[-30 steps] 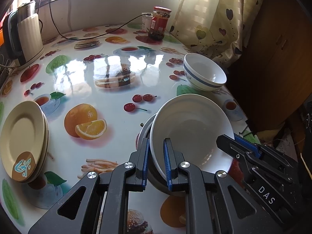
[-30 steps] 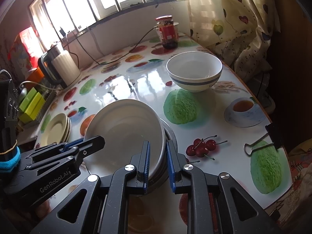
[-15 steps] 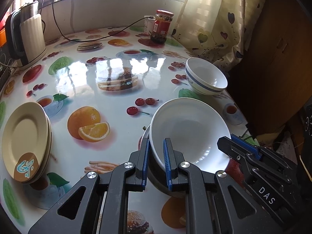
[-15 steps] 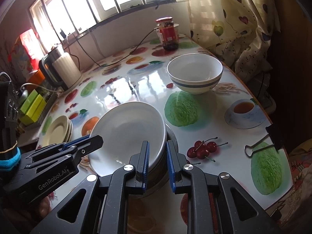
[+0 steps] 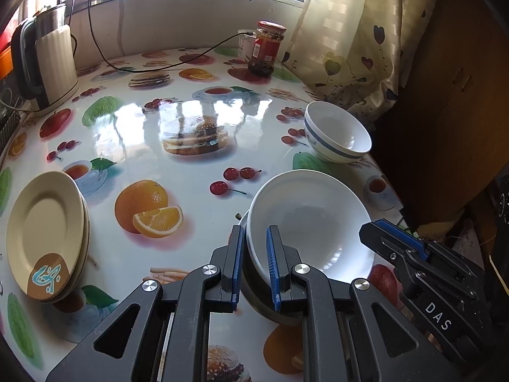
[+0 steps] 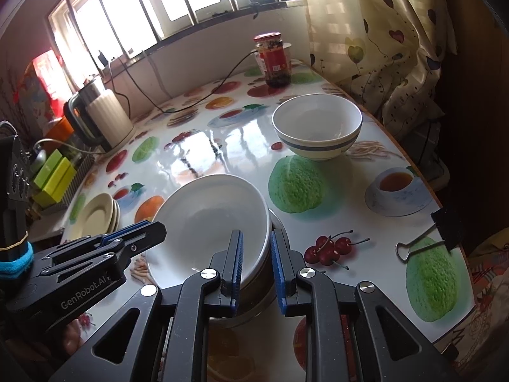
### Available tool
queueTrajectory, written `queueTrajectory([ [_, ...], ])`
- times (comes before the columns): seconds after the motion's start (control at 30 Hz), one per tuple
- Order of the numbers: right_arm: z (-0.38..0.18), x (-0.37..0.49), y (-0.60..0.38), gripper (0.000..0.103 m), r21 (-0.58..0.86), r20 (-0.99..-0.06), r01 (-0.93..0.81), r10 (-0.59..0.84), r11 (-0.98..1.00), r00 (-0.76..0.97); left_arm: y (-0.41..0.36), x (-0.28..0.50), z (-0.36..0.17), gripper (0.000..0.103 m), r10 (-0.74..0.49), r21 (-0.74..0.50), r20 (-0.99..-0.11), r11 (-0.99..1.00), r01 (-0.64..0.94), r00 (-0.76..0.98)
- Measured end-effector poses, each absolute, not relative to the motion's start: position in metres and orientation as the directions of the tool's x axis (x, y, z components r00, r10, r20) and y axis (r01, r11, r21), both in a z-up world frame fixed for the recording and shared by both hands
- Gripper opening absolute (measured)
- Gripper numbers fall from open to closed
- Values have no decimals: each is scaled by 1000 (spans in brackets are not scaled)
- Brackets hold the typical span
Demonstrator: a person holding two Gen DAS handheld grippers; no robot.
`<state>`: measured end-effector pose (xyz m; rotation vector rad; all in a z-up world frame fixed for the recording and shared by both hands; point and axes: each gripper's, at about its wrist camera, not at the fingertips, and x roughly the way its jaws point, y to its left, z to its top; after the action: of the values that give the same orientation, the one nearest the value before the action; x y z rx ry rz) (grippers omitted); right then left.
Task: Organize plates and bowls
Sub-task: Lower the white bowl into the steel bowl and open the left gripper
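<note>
Gripping opposite rims, both grippers hold the wide white shallow ceramic bowl, which sits tilted on top of a darker grey bowl-shaped dish at the near edge of the glossy fruit-print table. The left gripper has its blue-padded fingers clamped on the bowl's left rim; the right gripper is clamped on the right rim.

Progress, judged from the layout:
1. The cream round plates already form a stack of at least 2 at the table's left side.
2. The shallow bowl is nested on the grey dish but not yet level or released.
3. The white deep bowl with a blue band stands alone, well apart, near the patterned curtain.

Remaining work appears to be seating the held bowl and gathering the banded bowl.
</note>
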<state>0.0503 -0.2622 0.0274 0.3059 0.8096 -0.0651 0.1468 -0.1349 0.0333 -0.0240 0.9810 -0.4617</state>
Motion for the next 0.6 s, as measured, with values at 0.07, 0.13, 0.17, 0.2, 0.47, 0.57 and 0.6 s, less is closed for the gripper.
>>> queueTrajectory([
  [0.07,29,50,-265,21,245,-718,183,51,952,694,-134,148,37,15,-384,-221,-791,905,363,476],
  [0.13,31,51,-268,25,246,-714,192,44,950,698,-134,150,40,15,-376,-211,-789,909,360,486],
  [0.17,31,51,-270,26,248,-712,197,40,949,701,-135,151,42,15,-375,-209,-786,909,360,491],
  [0.2,32,51,-271,27,249,-710,200,38,948,703,-135,152,44,15,-377,-208,-784,908,363,493],
  [0.47,42,54,-286,34,238,-695,224,5,945,719,-148,161,57,15,-385,-193,-769,900,390,510],
  [0.57,45,57,-292,35,234,-690,232,-7,944,723,-154,166,61,15,-396,-198,-763,896,398,511],
  [0.6,46,58,-294,35,230,-690,234,-11,944,724,-157,167,62,15,-398,-196,-761,894,404,512],
])
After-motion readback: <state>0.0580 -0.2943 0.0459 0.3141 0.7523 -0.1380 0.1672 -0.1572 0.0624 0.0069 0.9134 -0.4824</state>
